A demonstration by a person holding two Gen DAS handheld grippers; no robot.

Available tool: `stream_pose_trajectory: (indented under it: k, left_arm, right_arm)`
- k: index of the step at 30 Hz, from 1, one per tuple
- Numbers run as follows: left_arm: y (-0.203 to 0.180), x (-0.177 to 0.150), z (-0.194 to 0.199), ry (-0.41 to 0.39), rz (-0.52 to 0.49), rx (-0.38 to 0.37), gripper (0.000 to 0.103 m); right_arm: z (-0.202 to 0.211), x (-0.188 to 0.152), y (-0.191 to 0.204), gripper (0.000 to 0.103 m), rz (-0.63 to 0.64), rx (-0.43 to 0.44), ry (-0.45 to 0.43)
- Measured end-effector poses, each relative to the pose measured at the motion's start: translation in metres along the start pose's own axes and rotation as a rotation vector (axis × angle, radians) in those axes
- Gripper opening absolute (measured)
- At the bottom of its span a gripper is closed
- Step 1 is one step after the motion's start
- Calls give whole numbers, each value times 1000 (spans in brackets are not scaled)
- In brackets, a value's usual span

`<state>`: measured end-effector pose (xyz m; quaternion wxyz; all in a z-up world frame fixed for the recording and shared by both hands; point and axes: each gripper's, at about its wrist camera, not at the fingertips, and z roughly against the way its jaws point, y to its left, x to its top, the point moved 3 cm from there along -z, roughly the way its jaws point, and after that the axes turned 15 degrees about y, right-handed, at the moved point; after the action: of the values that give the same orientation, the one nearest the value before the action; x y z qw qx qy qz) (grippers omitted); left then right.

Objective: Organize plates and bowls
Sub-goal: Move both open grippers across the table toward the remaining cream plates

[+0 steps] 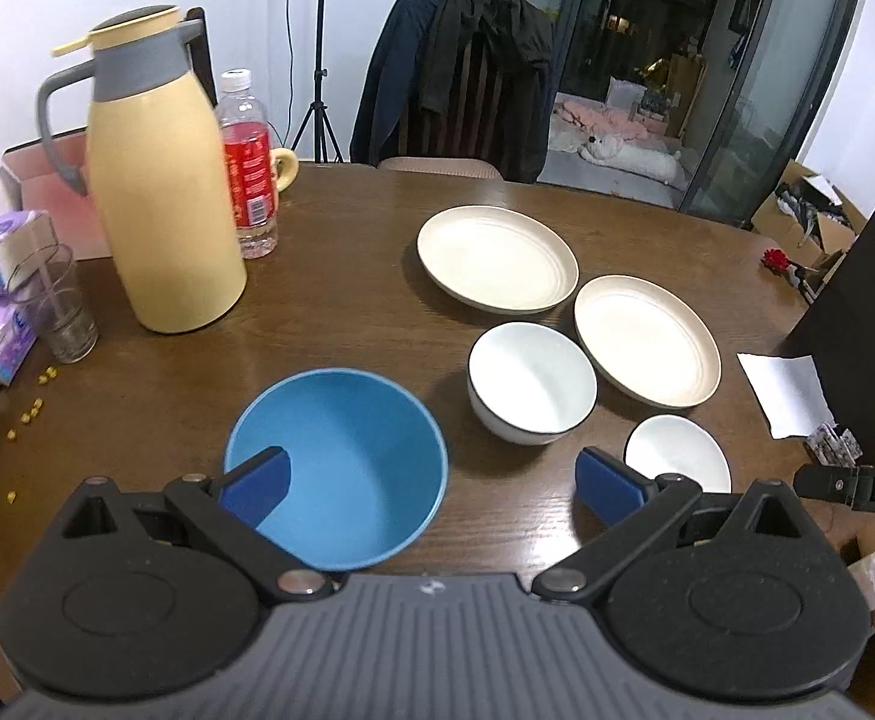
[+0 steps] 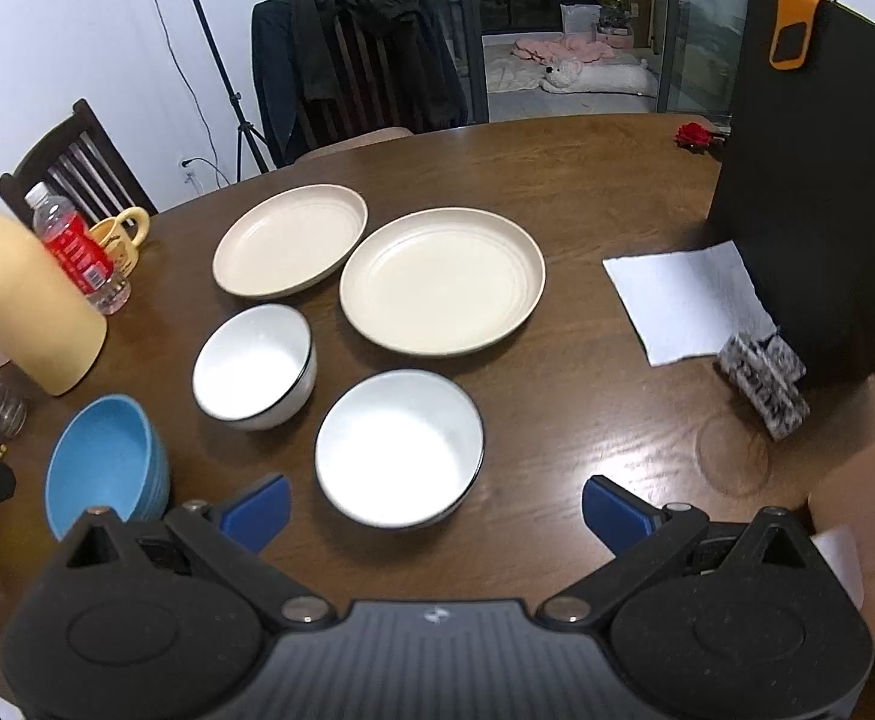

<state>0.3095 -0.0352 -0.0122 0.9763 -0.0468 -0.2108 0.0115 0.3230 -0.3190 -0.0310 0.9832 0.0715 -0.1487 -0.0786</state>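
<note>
Two cream plates (image 1: 496, 258) (image 1: 647, 341) lie side by side on the brown table; in the right wrist view they are the far plate (image 2: 290, 240) and the near plate (image 2: 442, 281). Two white bowls with dark rims (image 1: 530, 383) (image 1: 677, 451) stand in front of them, also seen as the left bowl (image 2: 254, 366) and the near bowl (image 2: 400, 447). A blue bowl (image 1: 341, 468) (image 2: 104, 468) stands nearest me on the left. My left gripper (image 1: 431, 483) is open, its left finger over the blue bowl's rim. My right gripper (image 2: 436, 510) is open, just short of the near white bowl.
A yellow thermos jug (image 1: 155, 180), a red-labelled water bottle (image 1: 248, 168), a mug and a glass (image 1: 59, 306) stand at the left. A white napkin (image 2: 686, 300), a black box (image 2: 821, 192) and a patterned holder (image 2: 764, 381) are at the right. Chairs stand behind the table.
</note>
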Motion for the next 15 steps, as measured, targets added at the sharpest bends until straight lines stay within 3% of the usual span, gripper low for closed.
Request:
stream_pose_trajectory:
  k: [15]
  left_arm:
    - [-72,65,-43,38,-72,12,103]
  right_arm:
    - [-30,74,-21,103,33,6,17]
